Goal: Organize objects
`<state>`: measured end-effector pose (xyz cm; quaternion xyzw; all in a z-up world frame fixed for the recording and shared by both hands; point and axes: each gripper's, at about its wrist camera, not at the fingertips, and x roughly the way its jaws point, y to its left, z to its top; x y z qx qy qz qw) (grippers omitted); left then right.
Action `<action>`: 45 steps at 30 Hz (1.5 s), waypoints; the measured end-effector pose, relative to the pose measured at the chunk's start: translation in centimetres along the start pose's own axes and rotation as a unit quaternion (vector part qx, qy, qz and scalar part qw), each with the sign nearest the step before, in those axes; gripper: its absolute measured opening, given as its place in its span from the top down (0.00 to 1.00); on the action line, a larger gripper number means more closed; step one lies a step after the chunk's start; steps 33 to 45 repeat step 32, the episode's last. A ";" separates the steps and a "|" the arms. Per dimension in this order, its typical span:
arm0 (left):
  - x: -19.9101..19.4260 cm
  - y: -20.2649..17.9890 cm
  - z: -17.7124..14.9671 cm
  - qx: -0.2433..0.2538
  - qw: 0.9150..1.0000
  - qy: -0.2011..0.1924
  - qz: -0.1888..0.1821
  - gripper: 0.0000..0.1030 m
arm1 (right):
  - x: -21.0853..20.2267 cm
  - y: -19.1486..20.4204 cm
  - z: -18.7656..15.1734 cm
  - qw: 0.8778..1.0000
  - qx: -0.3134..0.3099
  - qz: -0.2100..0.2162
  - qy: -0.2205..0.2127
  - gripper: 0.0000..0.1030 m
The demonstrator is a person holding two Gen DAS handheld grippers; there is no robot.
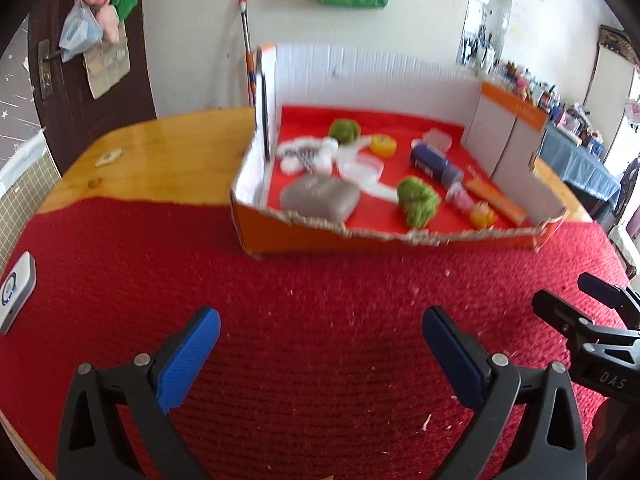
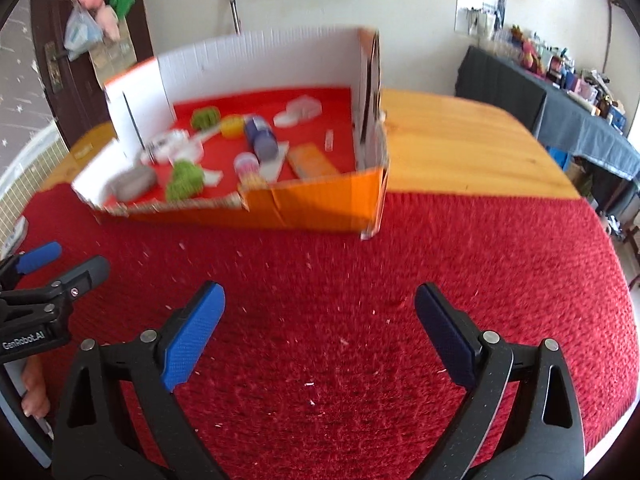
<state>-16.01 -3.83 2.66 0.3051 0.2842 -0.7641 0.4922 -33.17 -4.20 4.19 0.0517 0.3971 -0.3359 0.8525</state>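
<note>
Open-jawed left gripper (image 1: 320,332) — cluttered orange box (image 1: 280,232) beyond

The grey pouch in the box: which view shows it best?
The left wrist view: the grey pouch lies near the box's torn front edge, whole and fairly large. In the right wrist view it is smaller, blurred, at the box's far left corner.

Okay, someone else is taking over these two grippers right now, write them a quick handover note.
Left gripper: jaws wide open, empty, above the red mat.
Right gripper: jaws wide open, empty, beside the left one.
Things: all in the orange cardboard box at the mat's far edge: grey pouch, two green pom-poms, yellow round piece, dark blue bottle, orange bar, plus small blurred items.
Done: nothing visibly sorted; the items lie jumbled.
Left: reach into the box and organize the objects.
</note>
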 end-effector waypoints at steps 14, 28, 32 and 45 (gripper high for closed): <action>1.3 -0.6 -0.3 0.003 0.999 0.029 0.033 0.00 | 2.1 0.4 0.0 0.999 -0.004 -0.017 0.045 0.00; 1.3 -0.7 -0.3 0.002 0.999 0.028 0.036 0.00 | 2.2 0.3 -0.1 0.999 -0.004 -0.018 0.046 0.00; 1.2 -0.7 -0.3 0.002 0.999 0.028 0.037 0.00 | 2.2 0.3 -0.1 0.999 -0.004 -0.018 0.046 0.00; 1.2 -0.7 -0.3 0.002 0.999 0.028 0.037 0.00 | 2.2 0.3 -0.1 0.999 -0.004 -0.018 0.046 0.00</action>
